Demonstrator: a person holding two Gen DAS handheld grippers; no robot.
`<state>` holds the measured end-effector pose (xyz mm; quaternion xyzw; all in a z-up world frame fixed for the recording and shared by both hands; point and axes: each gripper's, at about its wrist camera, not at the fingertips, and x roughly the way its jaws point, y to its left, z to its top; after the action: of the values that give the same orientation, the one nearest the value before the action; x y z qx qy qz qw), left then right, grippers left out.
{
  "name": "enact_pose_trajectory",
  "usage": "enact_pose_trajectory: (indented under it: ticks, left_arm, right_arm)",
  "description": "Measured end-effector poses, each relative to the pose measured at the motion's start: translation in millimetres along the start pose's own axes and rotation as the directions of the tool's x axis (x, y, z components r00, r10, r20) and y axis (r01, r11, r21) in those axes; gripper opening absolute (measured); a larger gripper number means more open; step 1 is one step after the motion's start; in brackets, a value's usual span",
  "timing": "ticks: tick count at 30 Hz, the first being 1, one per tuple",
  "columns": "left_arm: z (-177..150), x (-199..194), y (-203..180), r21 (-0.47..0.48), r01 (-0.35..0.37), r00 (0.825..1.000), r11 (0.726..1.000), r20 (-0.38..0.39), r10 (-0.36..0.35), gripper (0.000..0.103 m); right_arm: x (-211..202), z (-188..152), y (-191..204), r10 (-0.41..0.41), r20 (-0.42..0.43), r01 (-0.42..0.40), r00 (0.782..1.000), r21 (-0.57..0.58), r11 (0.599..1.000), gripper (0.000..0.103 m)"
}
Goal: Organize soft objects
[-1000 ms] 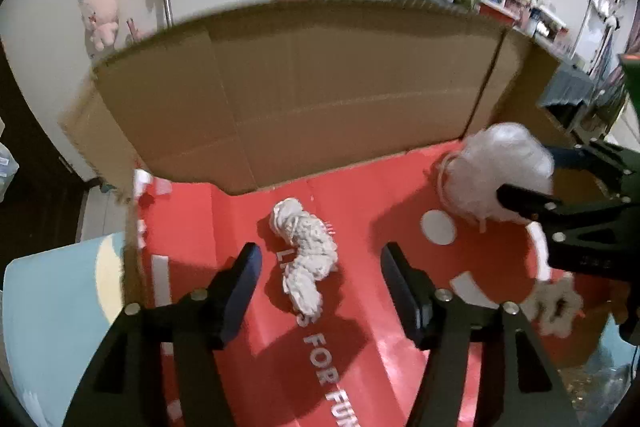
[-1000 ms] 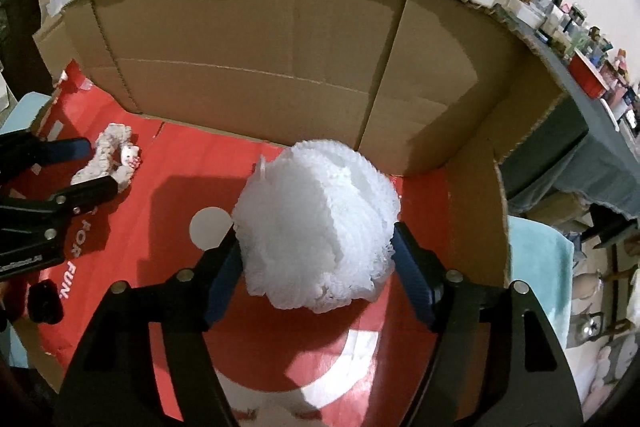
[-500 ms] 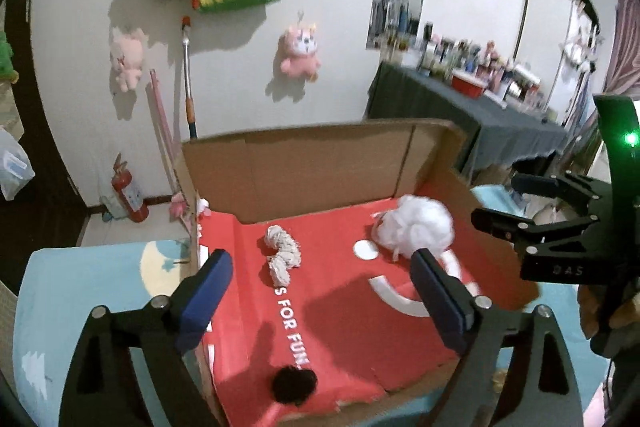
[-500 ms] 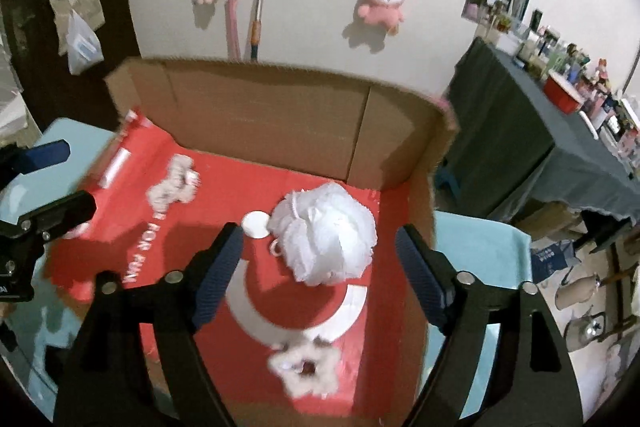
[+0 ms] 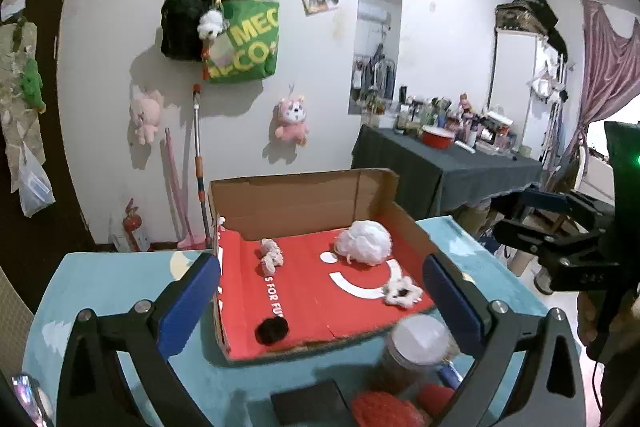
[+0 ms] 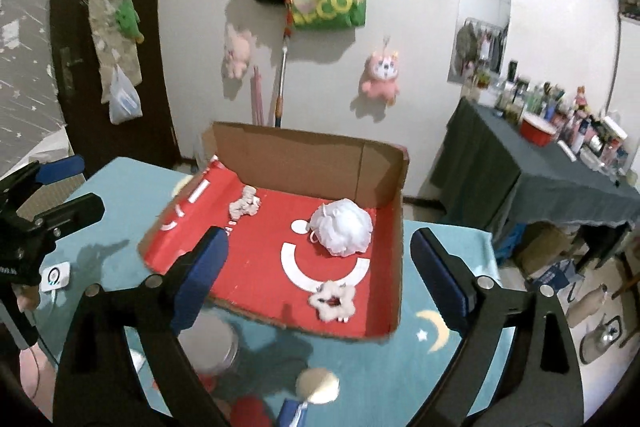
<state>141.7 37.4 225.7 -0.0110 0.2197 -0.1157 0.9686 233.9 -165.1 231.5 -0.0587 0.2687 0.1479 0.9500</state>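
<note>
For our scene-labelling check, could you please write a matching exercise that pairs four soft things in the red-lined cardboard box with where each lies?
Things:
1. white mesh bath pouf
2. cream knotted rope toy
3. white fluffy scrunchie with a dark centre
4. black pompom

Places:
A. front left, beside the white lettering
B. back left, near the cardboard wall
C. front right, below the white arc
D. back right, beside the white dot

Pairs: 1-D, 2-B, 3-C, 4-A
</note>
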Motion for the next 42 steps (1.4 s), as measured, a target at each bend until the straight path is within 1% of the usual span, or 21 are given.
enact_pose_trajectory:
  ticks: [4, 8, 10, 12, 15, 20, 23, 26, 28, 30, 33, 36, 40, 42]
  left_arm:
    - [-21, -31, -12, -0.011, 0.01, 0.999, 1.0, 0.035, -0.01, 0.103]
    - [-46, -57, -26, 0.013, -0.027, 0.995, 1.0, 0.096, 0.026, 0.103]
    - [-59, -65, -31, 0.003, -0.028, 0.993, 1.0, 0.113, 0.027, 0.103]
    - [-75, -69, -35, -0.011, -0.015, 0.994, 1.0, 0.112, 0.016, 0.103]
    - [-96, -72, -42, -0.021, -0.015, 0.993, 1.0, 0.118, 0.017, 0.103]
    - [-125, -76, -54, -0.024, -0.042, 0.987, 0.999, 0.153, 0.045, 0.103]
    - [-141, -77, -57, -0.022, -0.058, 0.984, 0.998, 0.166, 0.061, 0.103]
    - [-157, -76, -57, -0.037, -0.054, 0.986, 0.998, 0.156, 0.059, 0.103]
    - [-166, -75, -57, -0.046, -0.052, 0.986, 0.998, 0.157, 0.058, 0.103]
    - [-175, -71, -56, -0.054, -0.051, 0.986, 0.997, 0.154, 0.059, 0.103]
    - [-188, -60, -58, -0.048, -0.075, 0.989, 0.996, 0.127, 0.081, 0.103]
    - [-200, -49, -56, -0.052, -0.087, 0.992, 0.995, 0.089, 0.092, 0.103]
    - [-215, -33, -49, -0.082, -0.087, 0.996, 0.993, 0.019, 0.089, 0.103]
    - [-220, -27, -45, -0.093, -0.09, 0.996, 0.992, -0.006, 0.09, 0.103]
  right_arm:
    - [-47, -28, 10, 0.004, 0.075, -0.004, 0.997, -0.007, 1.0, 0.098]
    - [-82, -55, 18, 0.002, 0.128, -0.002, 0.992, -0.001, 1.0, 0.098]
    - [-96, -71, 22, -0.016, 0.158, 0.015, 0.987, 0.01, 1.0, 0.098]
    - [-105, -88, 27, -0.039, 0.185, 0.039, 0.982, 0.004, 0.999, 0.098]
    - [-117, -110, 34, -0.063, 0.218, 0.063, 0.974, 0.009, 0.998, 0.099]
    - [-128, -149, 42, -0.105, 0.242, 0.095, 0.965, 0.05, 0.994, 0.099]
    - [-130, -165, 46, -0.126, 0.258, 0.111, 0.958, 0.071, 0.991, 0.099]
    - [-132, -181, 47, -0.158, 0.285, 0.139, 0.945, 0.089, 0.986, 0.099]
    - [-129, -192, 49, -0.177, 0.283, 0.158, 0.943, 0.089, 0.983, 0.1]
    - [-122, -203, 50, -0.178, 0.264, 0.16, 0.948, 0.09, 0.983, 0.1]
    - [-116, -220, 50, -0.178, 0.253, 0.157, 0.951, 0.099, 0.983, 0.1]
    - [-101, -235, 51, -0.187, 0.21, 0.169, 0.96, 0.1, 0.981, 0.1]
    - [-84, -252, 46, -0.158, 0.153, 0.137, 0.976, 0.14, 0.981, 0.1]
    - [-74, -258, 45, -0.159, 0.117, 0.141, 0.98, 0.144, 0.979, 0.1]
